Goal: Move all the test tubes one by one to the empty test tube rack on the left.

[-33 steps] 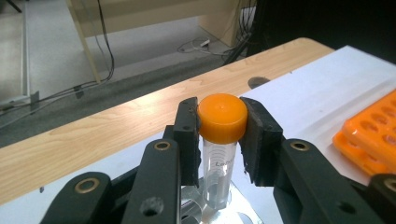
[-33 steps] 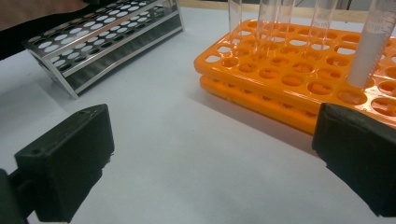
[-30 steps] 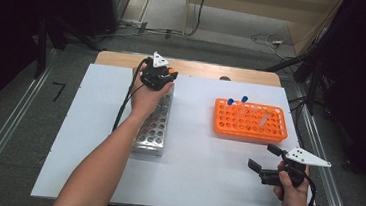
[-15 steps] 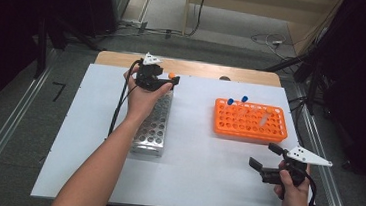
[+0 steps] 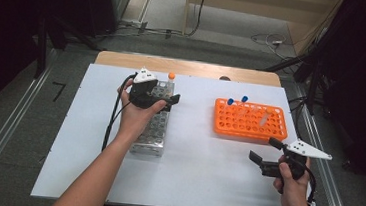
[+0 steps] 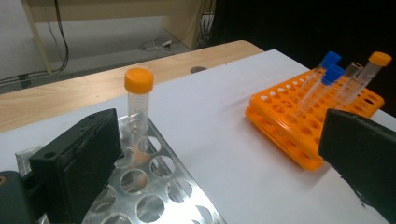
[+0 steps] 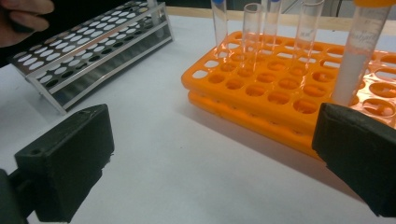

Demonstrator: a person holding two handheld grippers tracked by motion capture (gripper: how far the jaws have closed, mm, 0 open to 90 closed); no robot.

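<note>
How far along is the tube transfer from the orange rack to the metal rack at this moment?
Done: one orange-capped tube stands in the metal rack. In hand: nothing; the left gripper has just been opening, its jaws wide with nothing between them, and the right gripper is open short of the orange rack. Left: two blue-capped tubes, an orange-capped one and some uncapped tubes remain there.

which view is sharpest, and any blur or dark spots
Left gripper view: orange-capped tube crisp, near black pads soft. Right gripper view: orange rack fairly sharp, metal rack softer, tube tops cropped. High view: white table evenly lit, surroundings dark.
</note>
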